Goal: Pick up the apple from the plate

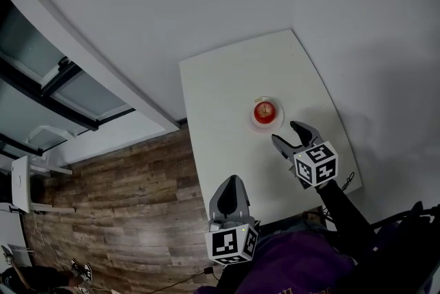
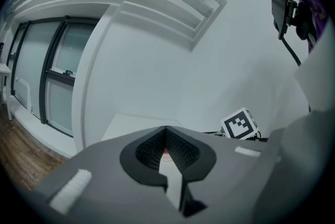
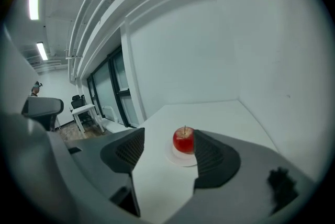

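APPLE WITHIN REACH: I am holding my right gripper [image 1: 285,132] low over the white table [image 1: 227,86]. Its jaws are standing wide apart with nothing clamped, and they are pointing at the red apple [image 1: 264,110]. The gripper is hovering near the plate [image 1: 254,125] but is not yet touching it. My left gripper [image 1: 232,184] is idling at the table's near edge, well apart from the plate, with its jaws pressed together on nothing.

Seen from the right gripper, the apple is sitting off-centre, close beside one jaw rather than midway between the two. If I push in on this line, I judge that jaw is likely to strike first and roll the fruit off its dish. A low jaw may also catch the rim and shove the plate across the smooth table. Closing off the apple's widest part could squeeze the round, glossy fruit out of the grip.

The small, shallow white plate is carrying only the apple, which is standing upright at its centre with the stem pointing up.
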`<action>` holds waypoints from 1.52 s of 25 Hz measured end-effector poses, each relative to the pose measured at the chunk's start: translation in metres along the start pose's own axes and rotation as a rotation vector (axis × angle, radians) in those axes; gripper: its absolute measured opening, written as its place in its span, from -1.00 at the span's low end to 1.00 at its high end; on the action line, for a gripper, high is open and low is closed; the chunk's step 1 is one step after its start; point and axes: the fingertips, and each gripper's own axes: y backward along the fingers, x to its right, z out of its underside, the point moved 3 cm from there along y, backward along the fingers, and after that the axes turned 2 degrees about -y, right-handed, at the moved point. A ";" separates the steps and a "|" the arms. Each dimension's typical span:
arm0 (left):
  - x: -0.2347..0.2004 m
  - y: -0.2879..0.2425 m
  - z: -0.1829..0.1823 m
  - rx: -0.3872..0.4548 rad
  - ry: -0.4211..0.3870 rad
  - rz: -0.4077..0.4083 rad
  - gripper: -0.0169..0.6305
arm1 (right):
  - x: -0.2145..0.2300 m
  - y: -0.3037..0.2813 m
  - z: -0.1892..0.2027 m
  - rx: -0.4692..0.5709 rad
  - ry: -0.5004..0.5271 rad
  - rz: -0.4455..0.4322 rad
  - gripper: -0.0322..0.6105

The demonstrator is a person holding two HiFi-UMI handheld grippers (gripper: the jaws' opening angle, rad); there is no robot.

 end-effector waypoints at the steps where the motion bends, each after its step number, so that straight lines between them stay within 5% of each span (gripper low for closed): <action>1: -0.001 -0.003 -0.001 -0.002 -0.001 0.002 -0.92 | 0.002 -0.004 0.001 -0.007 0.003 0.005 -0.02; 38: -0.071 -0.059 0.001 -0.081 0.011 0.011 -0.92 | 0.042 -0.136 0.037 -0.283 0.038 0.169 0.20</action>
